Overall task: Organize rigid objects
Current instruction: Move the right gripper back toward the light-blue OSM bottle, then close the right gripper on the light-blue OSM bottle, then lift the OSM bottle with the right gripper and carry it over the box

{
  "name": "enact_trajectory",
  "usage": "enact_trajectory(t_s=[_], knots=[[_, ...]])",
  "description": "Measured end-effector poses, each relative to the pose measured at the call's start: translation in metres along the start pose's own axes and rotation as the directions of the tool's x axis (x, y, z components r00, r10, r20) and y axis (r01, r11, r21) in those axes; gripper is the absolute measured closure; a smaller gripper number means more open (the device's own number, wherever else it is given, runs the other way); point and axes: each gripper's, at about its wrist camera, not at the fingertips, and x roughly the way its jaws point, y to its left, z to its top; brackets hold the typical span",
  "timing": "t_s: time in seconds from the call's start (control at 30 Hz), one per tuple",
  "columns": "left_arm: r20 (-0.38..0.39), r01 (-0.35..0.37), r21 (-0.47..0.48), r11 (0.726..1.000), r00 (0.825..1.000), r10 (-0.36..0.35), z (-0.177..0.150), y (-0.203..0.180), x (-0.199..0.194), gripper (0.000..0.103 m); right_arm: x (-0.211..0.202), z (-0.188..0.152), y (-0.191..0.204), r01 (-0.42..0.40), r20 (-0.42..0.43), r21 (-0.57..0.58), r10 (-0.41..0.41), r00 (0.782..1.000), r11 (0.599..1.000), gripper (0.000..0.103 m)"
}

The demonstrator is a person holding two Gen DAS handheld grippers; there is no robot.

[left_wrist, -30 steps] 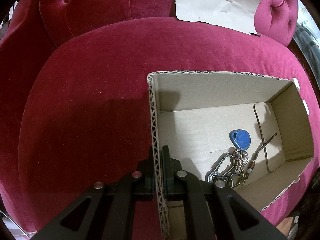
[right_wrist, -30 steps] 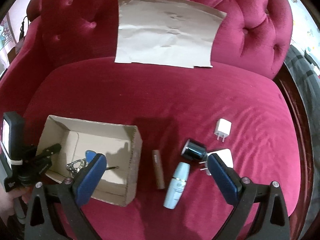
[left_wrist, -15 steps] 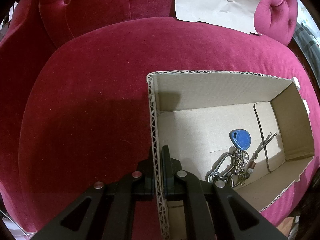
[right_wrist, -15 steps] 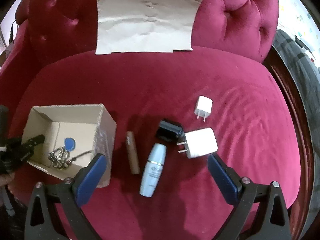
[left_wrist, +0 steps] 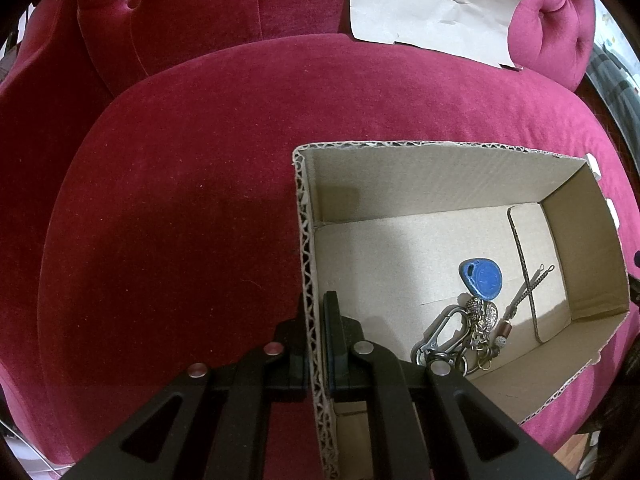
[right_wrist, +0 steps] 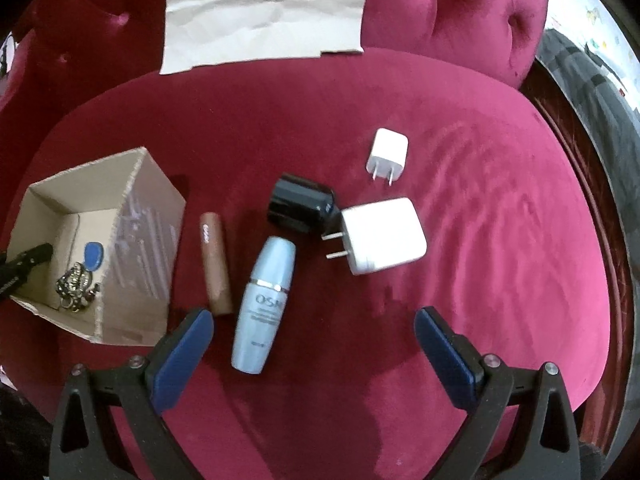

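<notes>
Bottle [right_wrist: 264, 304] lay mid-seat beside the brown tube [right_wrist: 216, 264]; my right tongs [right_wrist: 314, 354], wide open and empty, had closed in over it. Left tongs [left_wrist: 316, 334] stayed clamped on the box [left_wrist: 306, 240] wall, keys [left_wrist: 472, 320] inside.

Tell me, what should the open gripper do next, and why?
Probably lower the right gripper onto the pale blue bottle and close on it. Its jaws are wide open and empty, and the bottle lies nearest them, loose on the red cushion. The left gripper already pinches the cardboard box wall, steadying it, with only the keys inside.
</notes>
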Motion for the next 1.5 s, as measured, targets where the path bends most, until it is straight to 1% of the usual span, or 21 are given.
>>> enact_trajectory(t_s=[0.23, 0.4, 0.43, 0.5, 0.57, 0.67, 0.7, 0.77, 0.83, 0.9, 0.93, 0.97, 1.1, 1.23, 1.5], knots=[[0.0, 0.0, 0.0, 1.0, 1.0, 0.0, 0.0, 0.0, 0.0, 0.098, 0.011, -0.003, 0.0, 0.003, -0.019, -0.004, -0.003, 1.0, 1.0, 0.0], [0.0, 0.0, 0.0, 1.0, 1.0, 0.0, 0.0, 0.0, 0.0, 0.098, 0.012, -0.001, 0.002, 0.003, -0.016, 0.003, -0.003, 1.0, 1.0, 0.0], [-0.001, 0.0, 0.0, 1.0, 1.0, 0.0, 0.0, 0.0, 0.0, 0.098, 0.012, -0.001, 0.003, 0.003, -0.014, 0.003, -0.003, 1.0, 1.0, 0.001], [0.0, 0.0, -0.001, 1.0, 1.0, 0.0, 0.0, 0.0, 0.0, 0.098, 0.012, 0.003, 0.004, -0.004, -0.01, 0.001, 0.004, 1.0, 1.0, 0.006], [0.0, 0.0, 0.0, 1.0, 1.0, 0.0, 0.0, 0.0, 0.0, 0.098, 0.012, 0.005, 0.006, -0.005, -0.012, -0.005, 0.005, 1.0, 1.0, 0.018], [-0.001, 0.0, 0.0, 1.0, 1.0, 0.0, 0.0, 0.0, 0.0, 0.098, 0.017, 0.009, 0.011, -0.013, -0.023, -0.011, 0.013, 1.0, 1.0, 0.03], [-0.001, 0.0, 0.0, 1.0, 1.0, 0.0, 0.0, 0.0, 0.0, 0.098, 0.018, 0.01, 0.013, -0.018, -0.027, -0.013, 0.017, 0.999, 1.0, 0.031], [0.0, -0.001, 0.0, 1.0, 1.0, 0.001, 0.0, 0.0, 0.0, 0.098, 0.021, 0.011, 0.016, -0.024, -0.035, -0.019, 0.023, 0.999, 1.0, 0.043], [0.0, 0.0, 0.0, 1.0, 1.0, 0.0, 0.0, 0.0, 0.0, 0.098, 0.023, 0.013, 0.02, -0.041, -0.042, -0.025, 0.04, 0.998, 0.999, 0.047], [0.0, 0.0, 0.0, 1.0, 1.0, 0.0, 0.0, 0.0, 0.0, 0.098, 0.025, 0.014, 0.024, -0.047, -0.05, -0.039, 0.045, 0.998, 0.998, 0.057], [0.0, 0.0, 0.0, 1.0, 1.0, 0.0, -0.001, 0.0, 0.0, 0.098, 0.027, 0.014, 0.026, -0.054, -0.053, -0.047, 0.052, 0.997, 0.997, 0.074], [0.0, 0.0, 0.0, 1.0, 1.0, 0.0, -0.001, 0.0, 0.0, 0.098, 0.028, 0.014, 0.028, -0.052, -0.056, -0.057, 0.048, 0.997, 0.997, 0.076], [0.0, 0.0, 0.0, 1.0, 1.0, 0.0, -0.001, 0.0, 0.0, 0.098, 0.027, 0.013, 0.033, -0.042, -0.048, -0.08, 0.039, 0.998, 0.996, 0.077], [0.0, 0.0, 0.0, 1.0, 1.0, 0.0, -0.001, 0.0, 0.0, 0.098, 0.023, 0.008, 0.036, -0.038, -0.05, -0.073, 0.034, 0.998, 0.997, 0.077], [0.0, 0.0, 0.0, 1.0, 1.0, 0.0, -0.001, 0.0, 0.0, 0.098, 0.015, 0.014, 0.031, -0.044, -0.036, -0.066, 0.042, 0.998, 0.997, 0.077]])
